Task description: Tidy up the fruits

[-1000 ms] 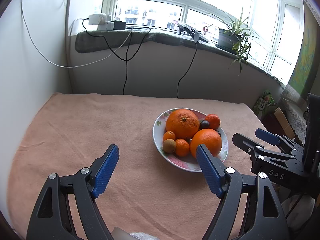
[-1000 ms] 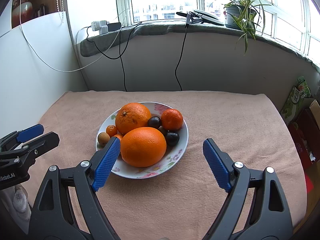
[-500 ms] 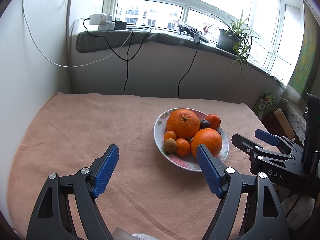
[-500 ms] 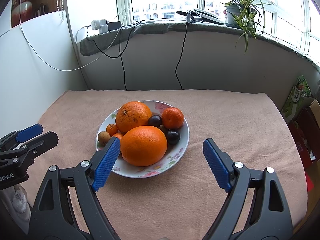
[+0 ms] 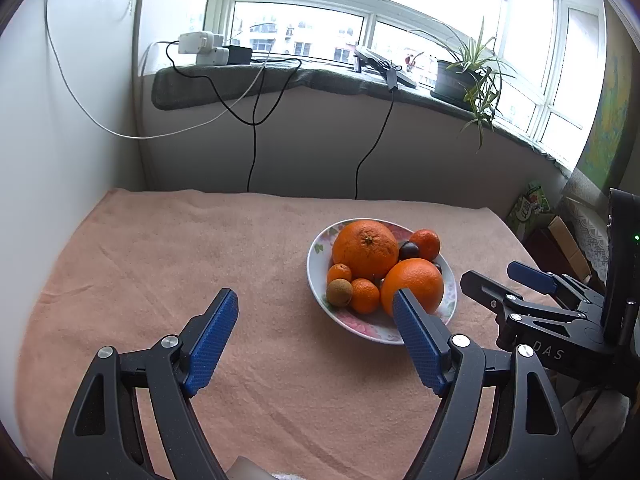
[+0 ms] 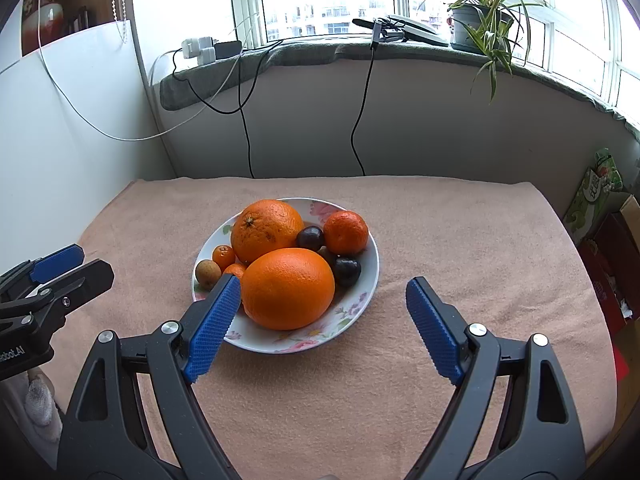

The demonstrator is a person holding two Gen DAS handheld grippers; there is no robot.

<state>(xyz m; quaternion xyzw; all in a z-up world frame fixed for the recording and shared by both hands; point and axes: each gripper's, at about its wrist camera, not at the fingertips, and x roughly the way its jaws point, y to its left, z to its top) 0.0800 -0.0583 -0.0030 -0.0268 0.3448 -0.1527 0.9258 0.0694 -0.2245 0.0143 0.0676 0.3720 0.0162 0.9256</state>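
A white flowered plate (image 6: pixel 370 264) sits on the pink towel-covered table and holds two large oranges (image 6: pixel 288 288), small tangerines (image 6: pixel 346 232), dark plums (image 6: pixel 347 271) and a brown longan (image 6: pixel 208 274). The plate also shows in the left wrist view (image 5: pixel 316 276). My right gripper (image 6: pixel 320 316) is open and empty, just short of the plate's near rim, with the front orange between its fingers' lines. My left gripper (image 5: pixel 316 332) is open and empty, left of and in front of the plate.
The pink towel (image 5: pixel 160 264) covers the table. A white panel (image 5: pixel 60 140) stands on the left and a grey wall behind, with hanging cables (image 6: pixel 244 132). Boxes and bags (image 6: pixel 600 208) lie past the right table edge. A potted plant (image 6: pixel 484 28) stands on the sill.
Both grippers have crept slightly toward the plate; the fruit sits a little nearer in the right wrist view. Nothing was grasped or released.
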